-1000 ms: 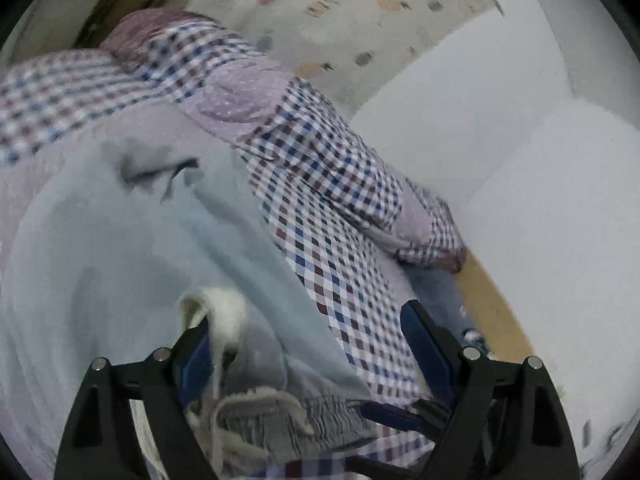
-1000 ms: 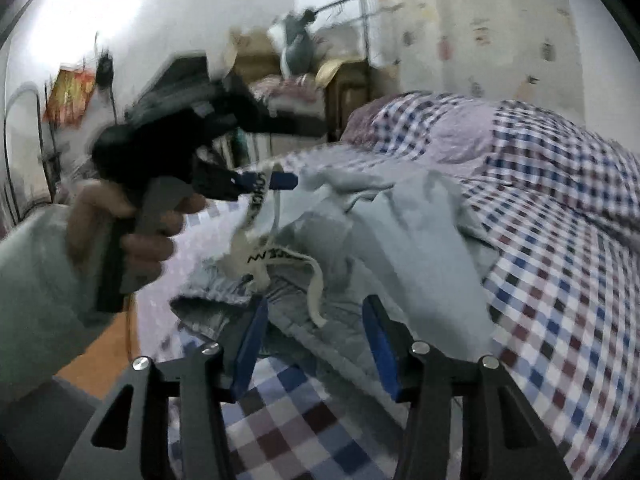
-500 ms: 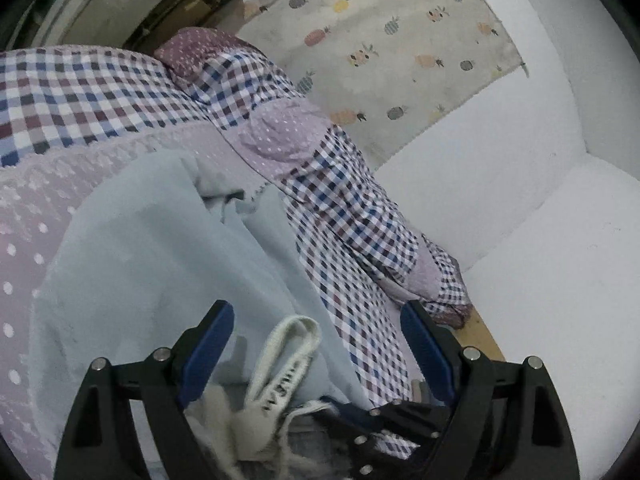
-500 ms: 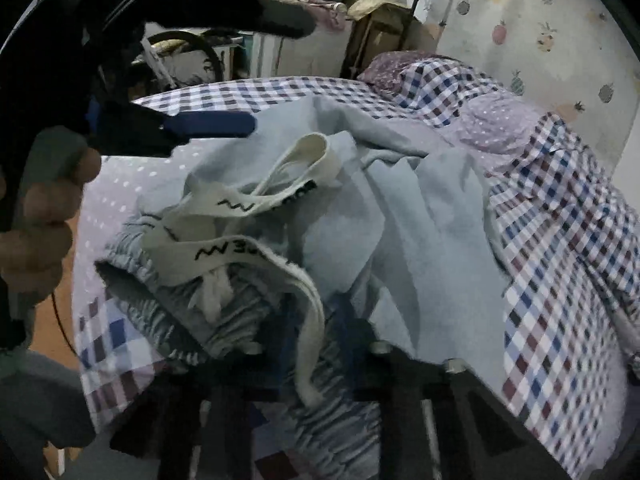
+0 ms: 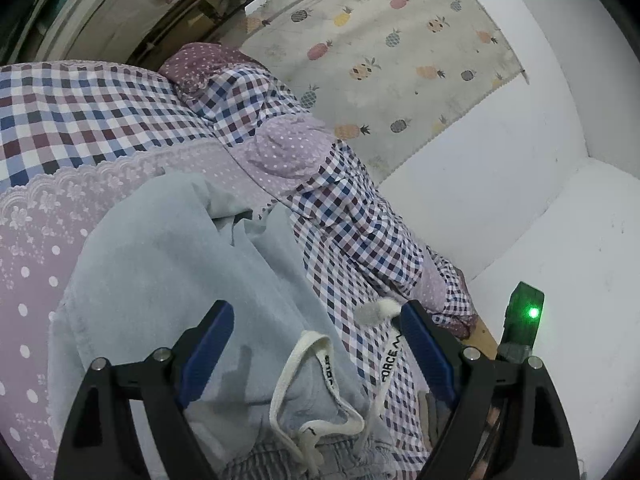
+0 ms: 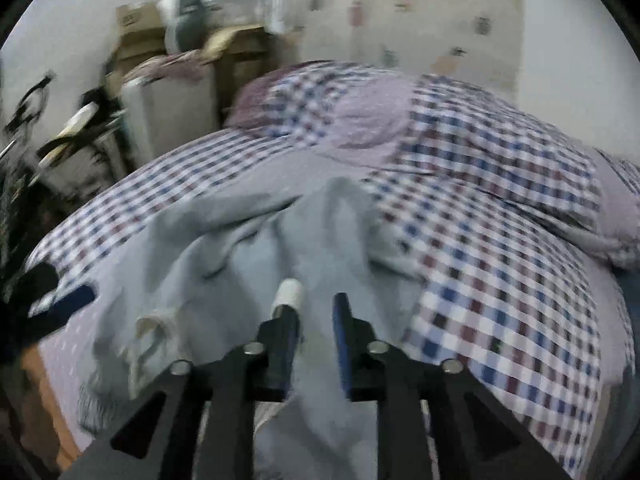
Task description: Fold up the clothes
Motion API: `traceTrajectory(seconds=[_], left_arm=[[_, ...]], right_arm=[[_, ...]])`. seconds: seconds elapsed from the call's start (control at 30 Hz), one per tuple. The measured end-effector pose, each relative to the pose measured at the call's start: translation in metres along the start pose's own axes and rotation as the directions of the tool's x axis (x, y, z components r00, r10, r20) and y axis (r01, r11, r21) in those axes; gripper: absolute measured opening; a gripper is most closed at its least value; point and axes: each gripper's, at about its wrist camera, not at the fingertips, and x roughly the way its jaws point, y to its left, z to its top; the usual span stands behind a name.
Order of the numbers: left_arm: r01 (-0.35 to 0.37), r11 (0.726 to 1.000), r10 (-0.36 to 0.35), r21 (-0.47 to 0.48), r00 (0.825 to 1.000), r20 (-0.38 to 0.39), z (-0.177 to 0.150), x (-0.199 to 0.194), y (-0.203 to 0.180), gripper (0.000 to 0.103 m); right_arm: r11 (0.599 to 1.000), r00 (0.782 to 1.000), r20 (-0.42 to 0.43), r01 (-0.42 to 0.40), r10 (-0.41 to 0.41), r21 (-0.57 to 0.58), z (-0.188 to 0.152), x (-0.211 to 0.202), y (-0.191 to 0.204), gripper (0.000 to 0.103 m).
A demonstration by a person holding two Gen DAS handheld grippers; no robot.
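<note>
Light blue-grey trousers [image 5: 168, 280] lie crumpled on the bed, their gathered waistband [image 5: 280, 456] nearest the left wrist camera. A white printed drawstring [image 5: 320, 364] loops over them. My left gripper [image 5: 316, 344] stands open wide over the waistband and the loop, its pads clear of the cloth. In the blurred right wrist view my right gripper [image 6: 313, 304] hovers over the trousers [image 6: 240, 248]. Its jaws are narrow and opening, and the drawstring's white end [image 6: 290, 294] rests at the tip of the left finger with a gap to the other pad.
The bed has a checked cover [image 5: 80, 112] and a dotted lilac sheet [image 5: 32, 280], with pillows [image 5: 288, 148] against a pineapple-print hanging [image 5: 400, 48]. White wall [image 5: 560, 240] runs on the right. A black unit with a green light [image 5: 526, 316] shows beside my left gripper. Cluttered furniture [image 6: 140, 92] stands beyond the bed.
The right gripper closed at the drawstring, then pulled away over the trousers and its jaws parted. The cord now stretches rightwards in the left view. The left gripper stayed wide open.
</note>
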Motion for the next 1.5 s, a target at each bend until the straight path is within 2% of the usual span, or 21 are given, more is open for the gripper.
traceTrajectory(seconds=[0.07, 0.1, 0.17, 0.23, 0.3, 0.37, 0.47, 0.53, 0.73, 0.8, 0.83, 0.87, 0.97, 1.03, 1.1, 1.13, 1.17, 1.23, 1.33, 1.43, 1.5], left_arm=[[-0.003, 1.0, 0.003, 0.0, 1.0, -0.001, 0.0, -0.001, 0.0, 0.088], [-0.003, 1.0, 0.003, -0.001, 1.0, -0.002, 0.0, -0.001, 0.001, 0.088], [-0.004, 1.0, 0.004, -0.005, 1.0, -0.004, 0.001, -0.001, 0.002, 0.088], [-0.004, 1.0, 0.004, -0.01, 1.0, 0.0, 0.002, -0.002, 0.004, 0.088], [-0.003, 1.0, 0.003, -0.019, 1.0, 0.004, 0.003, -0.003, 0.005, 0.088], [0.0, 1.0, 0.001, -0.026, 1.0, 0.005, 0.003, -0.003, 0.007, 0.088], [0.001, 1.0, -0.001, -0.027, 1.0, 0.001, 0.003, -0.001, 0.006, 0.088], [0.003, 1.0, -0.003, -0.026, 1.0, -0.004, 0.002, 0.0, 0.005, 0.088], [0.001, 1.0, -0.001, -0.021, 1.0, -0.009, 0.001, 0.002, 0.002, 0.088], [0.0, 1.0, 0.0, -0.024, 1.0, -0.009, 0.002, 0.001, 0.003, 0.088], [-0.001, 1.0, 0.001, -0.024, 1.0, -0.007, 0.002, 0.0, 0.004, 0.088], [-0.002, 1.0, 0.002, -0.024, 1.0, -0.004, 0.002, 0.0, 0.004, 0.088], [-0.006, 1.0, 0.006, -0.025, 1.0, 0.005, 0.002, -0.002, 0.004, 0.088], [-0.008, 1.0, 0.009, -0.024, 1.0, 0.009, 0.002, -0.003, 0.004, 0.088], [-0.01, 1.0, 0.01, -0.023, 1.0, 0.009, 0.001, -0.003, 0.005, 0.088], [-0.011, 1.0, 0.011, -0.022, 1.0, 0.008, 0.001, -0.002, 0.005, 0.088], [-0.012, 1.0, 0.012, -0.02, 1.0, 0.006, 0.001, -0.002, 0.004, 0.088], [-0.015, 1.0, 0.015, -0.013, 1.0, 0.002, 0.001, -0.001, 0.003, 0.088], [-0.019, 1.0, 0.019, -0.004, 1.0, -0.006, -0.001, 0.002, 0.001, 0.088], [-0.031, 0.999, 0.032, 0.007, 0.999, -0.014, -0.005, 0.004, -0.001, 0.088], [-0.047, 0.999, 0.047, 0.011, 0.999, -0.02, -0.009, 0.007, -0.001, 0.088]], right_arm=[[0.999, 1.0, 0.005, 0.023, -0.024, 0.035, 0.004, -0.003, -0.01, 0.048], [0.998, 0.999, 0.007, 0.035, -0.035, 0.052, 0.006, -0.005, -0.016, 0.05], [0.996, 0.999, 0.002, 0.048, -0.049, 0.07, 0.009, -0.007, -0.023, 0.052], [0.999, 0.999, -0.028, 0.032, -0.031, 0.039, 0.009, -0.007, -0.019, 0.053], [0.999, 0.998, -0.06, -0.035, 0.036, 0.016, 0.007, -0.007, -0.01, 0.053], [0.99, 0.985, -0.105, -0.14, 0.136, -0.028, 0.003, -0.01, 0.006, 0.054], [0.98, 0.977, -0.154, -0.167, 0.149, -0.109, -0.003, -0.009, 0.026, 0.054], [0.967, 0.962, -0.205, -0.212, 0.181, -0.142, -0.012, -0.006, 0.039, 0.054], [0.932, 0.932, -0.294, -0.282, 0.21, -0.228, -0.043, -0.005, 0.061, 0.052], [0.921, 0.93, -0.317, -0.278, 0.188, -0.272, -0.05, -0.002, 0.067, 0.046], [0.918, 0.933, -0.324, -0.261, 0.159, -0.3, -0.053, -0.001, 0.071, 0.03], [0.916, 0.937, -0.322, -0.243, 0.137, -0.318, -0.053, 0.0, 0.073, 0.009], [0.933, 0.96, -0.264, -0.175, 0.091, -0.314, -0.043, -0.002, 0.07, 0.006], [0.961, 0.984, -0.172, -0.095, 0.051, -0.26, -0.027, -0.01, 0.059, 0.006], [0.983, 0.997, -0.074, -0.014, 0.001, -0.182, -0.01, -0.019, 0.046, 0.007], [0.99, 0.999, -0.037, 0.013, -0.018, -0.139, -0.004, -0.023, 0.039, 0.018], [0.995, 0.999, -0.008, 0.031, -0.032, -0.1, 0.002, -0.026, 0.033, 0.044], [0.998, 0.998, 0.041, 0.046, -0.045, -0.031, 0.01, -0.032, 0.022, 0.065], [0.999, 1.0, 0.027, 0.014, -0.013, -0.039, 0.007, -0.033, 0.019, 0.077], [0.997, 1.0, -0.009, 0.004, -0.005, -0.074, -0.006, -0.033, 0.015, 0.077], [0.997, 1.0, -0.026, -0.002, 0.0, -0.072, -0.026, -0.038, 0.006, 0.077]])
